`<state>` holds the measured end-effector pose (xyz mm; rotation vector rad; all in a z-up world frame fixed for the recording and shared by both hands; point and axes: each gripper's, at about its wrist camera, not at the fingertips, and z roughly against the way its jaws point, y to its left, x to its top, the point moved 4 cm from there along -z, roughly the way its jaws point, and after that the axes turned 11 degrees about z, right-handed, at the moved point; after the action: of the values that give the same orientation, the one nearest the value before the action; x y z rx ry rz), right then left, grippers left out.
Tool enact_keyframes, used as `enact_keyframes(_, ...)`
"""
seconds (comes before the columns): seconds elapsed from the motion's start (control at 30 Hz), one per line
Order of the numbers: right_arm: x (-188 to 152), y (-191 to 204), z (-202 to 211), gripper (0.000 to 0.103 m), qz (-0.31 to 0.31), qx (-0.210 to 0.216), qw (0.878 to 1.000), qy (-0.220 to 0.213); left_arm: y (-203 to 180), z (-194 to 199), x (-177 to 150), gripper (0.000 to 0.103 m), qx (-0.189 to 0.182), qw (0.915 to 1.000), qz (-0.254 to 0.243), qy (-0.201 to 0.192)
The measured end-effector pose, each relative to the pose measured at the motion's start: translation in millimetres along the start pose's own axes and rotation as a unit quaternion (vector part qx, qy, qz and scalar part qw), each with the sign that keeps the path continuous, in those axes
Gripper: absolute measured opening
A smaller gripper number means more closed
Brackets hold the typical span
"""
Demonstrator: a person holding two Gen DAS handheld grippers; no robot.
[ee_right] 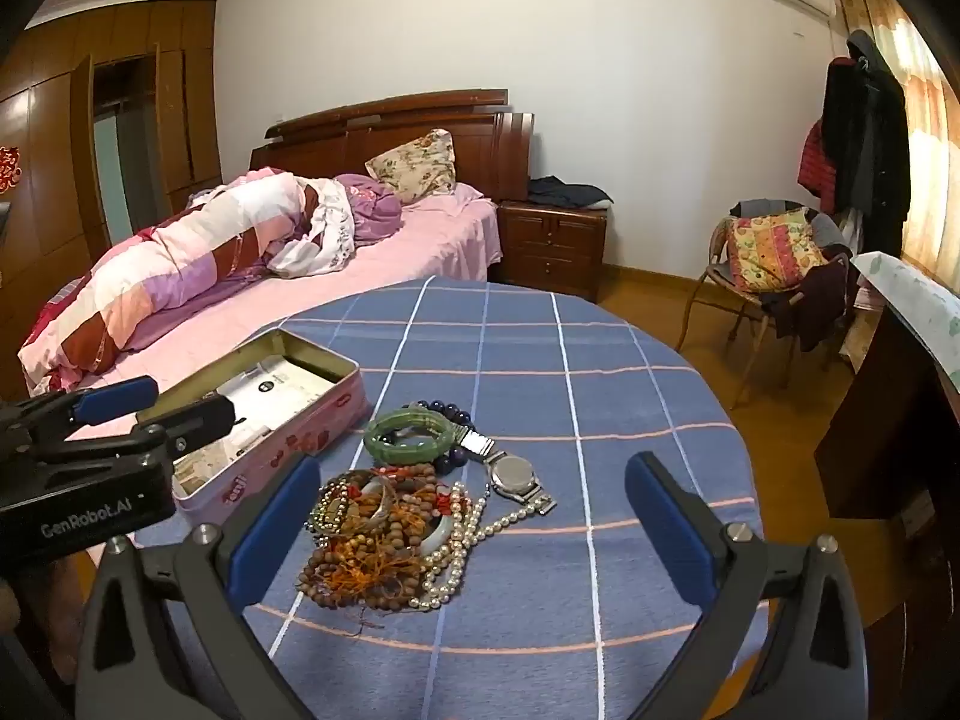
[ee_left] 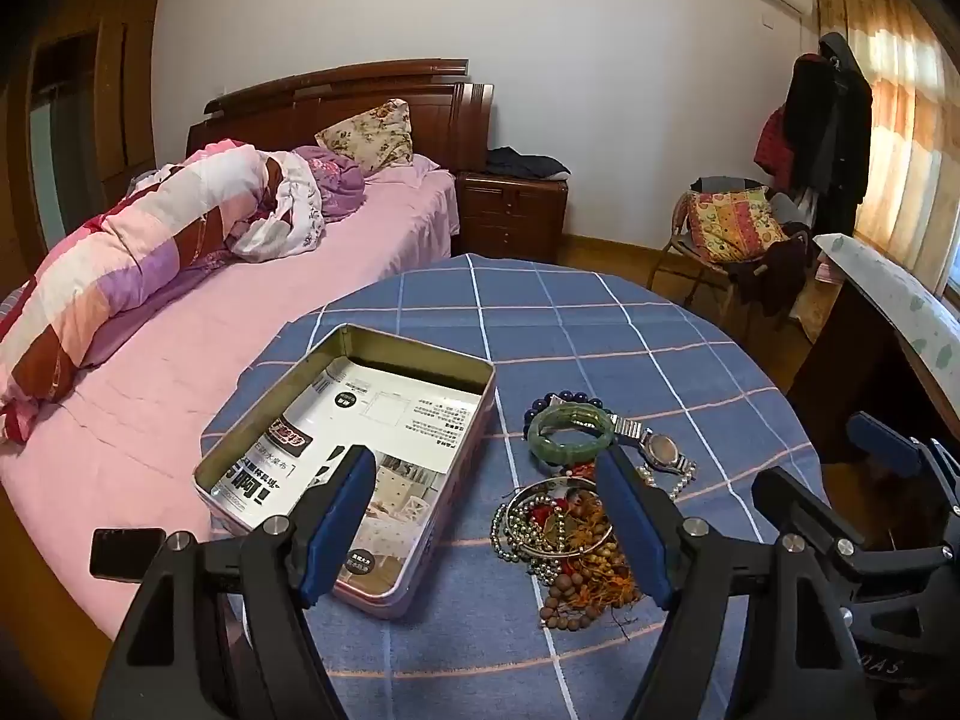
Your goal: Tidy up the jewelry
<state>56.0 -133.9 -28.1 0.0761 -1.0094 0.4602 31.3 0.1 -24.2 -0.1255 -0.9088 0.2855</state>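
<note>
Wide-open, empty, my left gripper (ee_left: 486,516) hangs over tin box (ee_left: 360,468) and tangled bead pile (ee_left: 564,534). Right gripper (ee_right: 474,531), gaping too, frames the beads, jade bangle (ee_right: 408,435), wristwatch (ee_right: 513,474). Nothing boxed yet; next, pinch one piece.

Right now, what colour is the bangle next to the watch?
Green, a mottled jade shade: the bangle shows best in the right wrist view.
</note>
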Motion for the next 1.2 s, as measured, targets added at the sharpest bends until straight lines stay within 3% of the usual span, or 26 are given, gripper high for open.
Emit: enact_keyframes(1.2, -3, 6, -3, 0.103, -0.002, 0.009, 1.000, 0.005, 8, -6, 1, 0.076, 0.001, 0.9999, 0.010, 0.010)
